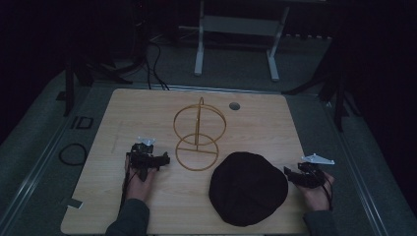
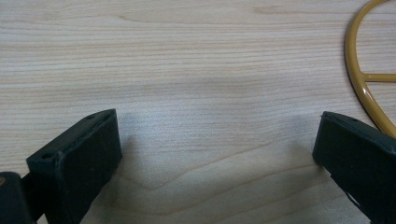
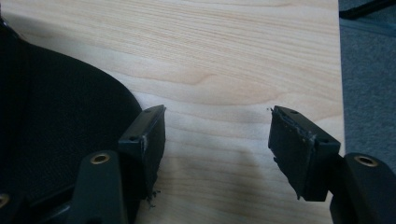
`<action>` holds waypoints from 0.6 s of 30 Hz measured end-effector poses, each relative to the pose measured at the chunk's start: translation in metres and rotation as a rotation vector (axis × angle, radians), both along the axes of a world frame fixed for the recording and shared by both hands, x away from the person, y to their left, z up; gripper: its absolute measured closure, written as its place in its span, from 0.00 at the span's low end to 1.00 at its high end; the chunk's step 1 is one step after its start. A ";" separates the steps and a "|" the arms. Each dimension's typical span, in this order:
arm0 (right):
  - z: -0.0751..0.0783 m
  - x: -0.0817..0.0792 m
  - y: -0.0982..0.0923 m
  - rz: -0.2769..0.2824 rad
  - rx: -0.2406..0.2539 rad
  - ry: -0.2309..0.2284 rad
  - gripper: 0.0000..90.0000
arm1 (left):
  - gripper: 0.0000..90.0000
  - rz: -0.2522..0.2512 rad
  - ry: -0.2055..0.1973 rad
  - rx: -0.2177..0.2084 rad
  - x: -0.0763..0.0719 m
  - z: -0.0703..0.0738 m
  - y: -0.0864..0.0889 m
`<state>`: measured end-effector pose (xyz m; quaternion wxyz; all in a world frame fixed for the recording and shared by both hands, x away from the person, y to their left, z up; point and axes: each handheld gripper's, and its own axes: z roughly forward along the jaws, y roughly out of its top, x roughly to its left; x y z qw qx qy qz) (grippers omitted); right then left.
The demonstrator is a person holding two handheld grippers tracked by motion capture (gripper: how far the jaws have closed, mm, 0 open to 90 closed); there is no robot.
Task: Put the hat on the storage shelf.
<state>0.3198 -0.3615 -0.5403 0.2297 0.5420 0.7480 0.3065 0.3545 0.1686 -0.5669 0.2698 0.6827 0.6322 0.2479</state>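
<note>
Flat on the pale wooden table: a round black fabric cap, dome up, slightly longer from near left to far right, toward the table's near right part. Just right of it, right gripper, jaws apart over bare wood, nothing between, left jaw at the cap's edge. Farther left, left gripper, jaws wide apart, empty, beside a gold wire stand with an upright ring over a flat ring base.
</note>
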 end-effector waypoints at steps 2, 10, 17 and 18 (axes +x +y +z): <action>0.003 0.001 0.001 0.021 -0.021 0.003 0.40 | 0.01 -0.001 0.001 0.001 0.000 0.000 0.000; 0.018 0.003 0.002 0.101 -0.053 0.009 0.40 | 0.01 -0.001 0.001 0.001 0.000 0.000 0.000; 0.028 0.003 0.005 0.169 -0.096 0.025 0.40 | 0.01 -0.001 -0.003 -0.003 0.000 0.000 -0.001; 0.030 0.003 0.005 0.181 -0.105 0.027 0.40 | 0.01 -0.001 -0.002 -0.003 0.000 0.000 -0.001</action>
